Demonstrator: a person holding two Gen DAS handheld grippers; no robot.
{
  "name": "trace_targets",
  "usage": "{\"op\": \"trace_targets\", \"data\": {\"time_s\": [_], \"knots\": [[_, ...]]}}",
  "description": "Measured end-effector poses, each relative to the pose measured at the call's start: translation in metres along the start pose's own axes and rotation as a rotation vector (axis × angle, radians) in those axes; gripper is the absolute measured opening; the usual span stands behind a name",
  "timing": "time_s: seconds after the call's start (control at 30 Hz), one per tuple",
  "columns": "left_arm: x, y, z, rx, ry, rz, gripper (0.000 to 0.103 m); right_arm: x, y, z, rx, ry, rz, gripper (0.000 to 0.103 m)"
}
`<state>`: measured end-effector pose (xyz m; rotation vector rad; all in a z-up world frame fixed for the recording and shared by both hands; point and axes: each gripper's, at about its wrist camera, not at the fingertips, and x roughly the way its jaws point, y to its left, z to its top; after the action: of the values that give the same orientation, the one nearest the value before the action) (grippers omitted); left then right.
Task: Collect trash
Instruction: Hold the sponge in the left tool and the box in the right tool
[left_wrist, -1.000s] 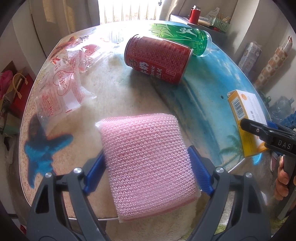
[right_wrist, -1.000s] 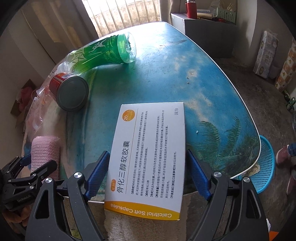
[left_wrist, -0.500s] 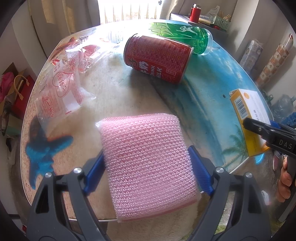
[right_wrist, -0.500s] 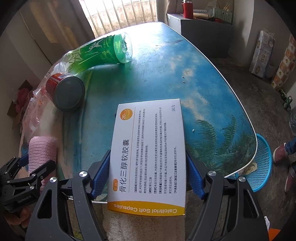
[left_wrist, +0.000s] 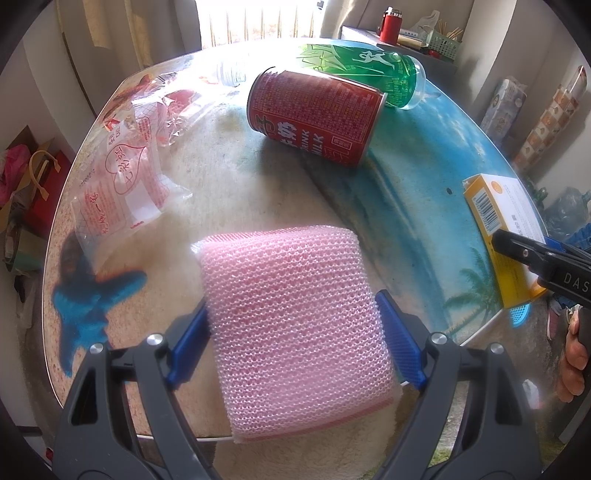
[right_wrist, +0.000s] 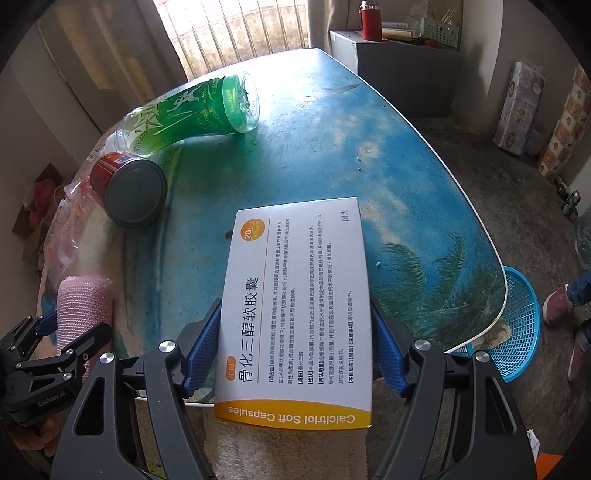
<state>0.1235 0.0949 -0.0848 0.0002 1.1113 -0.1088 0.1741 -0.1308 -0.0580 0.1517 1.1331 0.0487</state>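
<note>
A red can (left_wrist: 316, 116) is seen lying on its side at the far part of the table (right_wrist: 388, 155), with a green plastic bottle (left_wrist: 364, 75) lying just behind it, also on its side. Clear printed wrappers (left_wrist: 125, 173) are spread at the left. A blue mesh basket (right_wrist: 517, 325) stands on the floor beyond the table's right edge; a pale crumpled scrap is seen in it.

On the can, "DRINK MILK" can be read; on the medicine box (right_wrist: 295, 310), "Calcitriol Soft Capsules" and large Chinese characters; a barcode is shown on its yellow side.

The left gripper (left_wrist: 291, 332) is held wide, its blue pads touching both sides of a pink mesh sponge (left_wrist: 291, 306) at the near table edge; the sponge is gripped. The right gripper (right_wrist: 295, 350) is closed on the medicine box, both pads pressed against its long sides, the box overhanging the near edge. A hand (left_wrist: 572, 354) is seen on the right gripper's handle.
</note>
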Motion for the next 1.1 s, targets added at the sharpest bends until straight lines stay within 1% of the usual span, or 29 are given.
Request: {"op": "trace_targets", "data": {"time_s": [0.47, 0.8, 1.1], "knots": [[-0.003, -0.001, 0.0, 0.008, -0.01, 0.01, 0.08, -0.005, -0.002, -0.001, 0.0, -0.005, 0.008, 0.072], [-0.01, 0.008, 0.001, -0.006, -0.038, -0.015, 0.079, -0.005, -0.003, 0.0, 0.001, -0.007, 0.009, 0.072], [-0.014, 0.003, 0.0, 0.011, -0.048, -0.008, 0.079, -0.005, -0.003, 0.0, 0.001, -0.007, 0.008, 0.072]]}}
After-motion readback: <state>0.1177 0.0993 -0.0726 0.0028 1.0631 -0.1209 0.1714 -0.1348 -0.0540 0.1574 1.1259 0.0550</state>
